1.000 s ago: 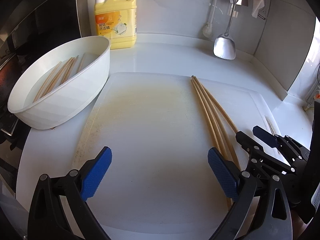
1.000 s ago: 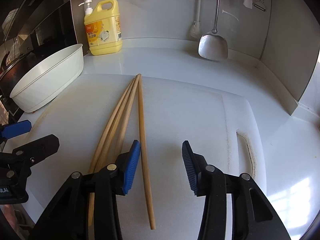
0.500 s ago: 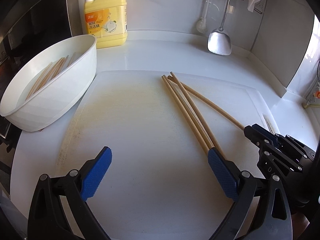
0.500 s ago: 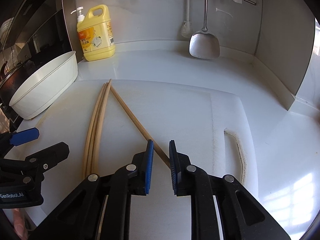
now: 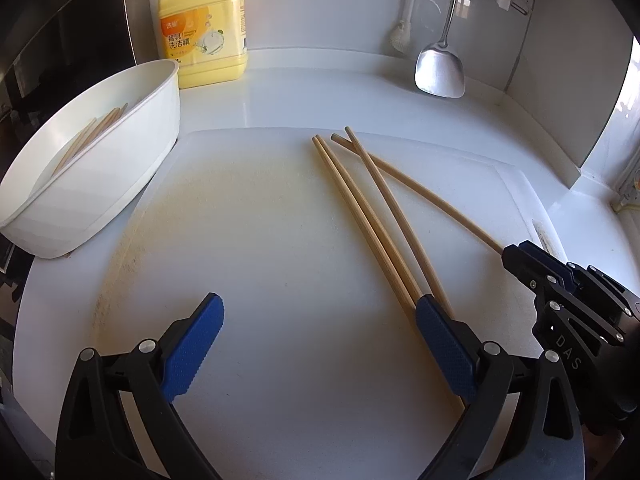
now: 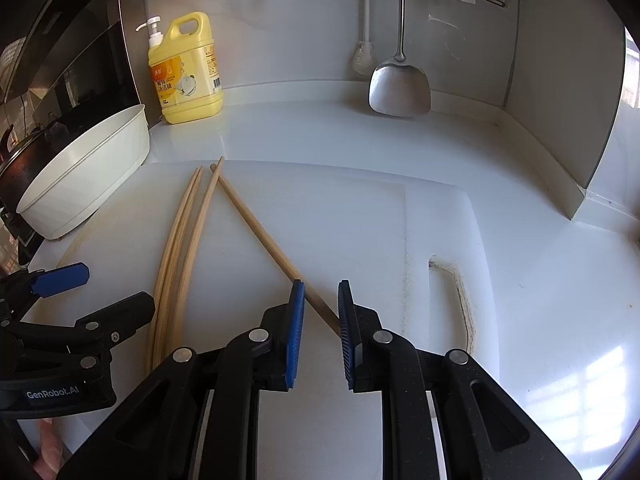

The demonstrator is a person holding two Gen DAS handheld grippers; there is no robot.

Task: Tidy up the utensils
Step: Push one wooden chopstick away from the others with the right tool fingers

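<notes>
Several wooden chopsticks lie on a white cutting board (image 5: 260, 280). Three of them (image 5: 372, 224) run side by side toward my left gripper's right finger. One chopstick (image 6: 260, 232) is angled away; my right gripper (image 6: 321, 308) is shut on its near end. It shows in the left wrist view (image 5: 432, 200), leading into the right gripper (image 5: 532, 264). My left gripper (image 5: 320, 336) is wide open and empty above the board. A white oval basin (image 5: 100, 172) at the left holds more chopsticks (image 5: 92, 136).
A yellow dish soap bottle (image 5: 204, 28) stands behind the basin. A metal spatula (image 5: 440, 72) and a brush hang on the back wall. A dark stove area lies at the far left. The cutting board has a handle slot (image 6: 456, 292) on its right.
My right gripper closed on one chopstick and swung its near end to the right, away from the other three. My left gripper stayed open and shifted a little.
</notes>
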